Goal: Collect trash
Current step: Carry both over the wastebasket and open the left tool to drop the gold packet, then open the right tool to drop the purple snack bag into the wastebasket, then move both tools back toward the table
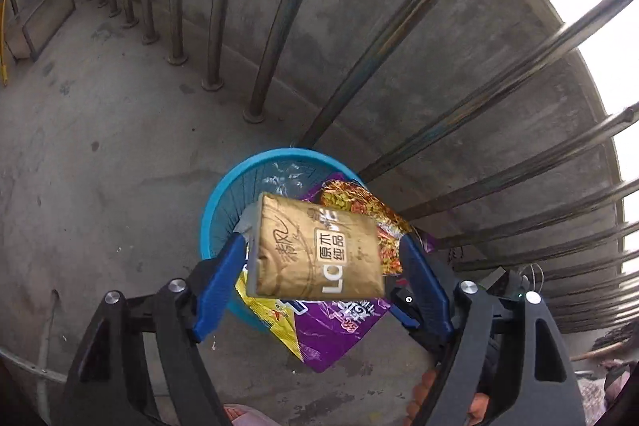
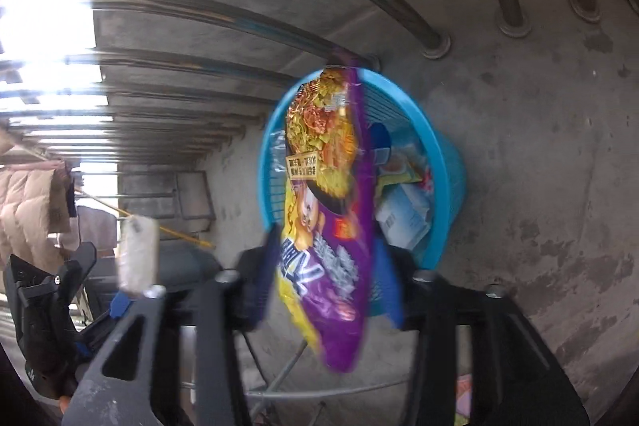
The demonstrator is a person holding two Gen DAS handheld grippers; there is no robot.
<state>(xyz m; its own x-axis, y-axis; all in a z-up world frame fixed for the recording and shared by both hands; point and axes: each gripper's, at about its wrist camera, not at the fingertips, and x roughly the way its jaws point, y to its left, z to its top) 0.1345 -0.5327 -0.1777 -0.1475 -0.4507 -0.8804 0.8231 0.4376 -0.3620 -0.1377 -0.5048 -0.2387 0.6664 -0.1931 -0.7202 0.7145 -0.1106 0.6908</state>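
Your left gripper (image 1: 323, 258) has its fingers spread, the gold tissue pack (image 1: 315, 250) loose between them above the blue basket (image 1: 223, 194). Your right gripper (image 2: 331, 278) is likewise parted around the purple noodle wrapper (image 2: 331, 226). Risk: with 2 items released together, the wrapper may catch the rim and spill outside.

Each claw (image 1: 323, 262) has black triangular arms with cut-out slots. Silver screws cap the joints. The fingers (image 1: 221, 282) are blue.
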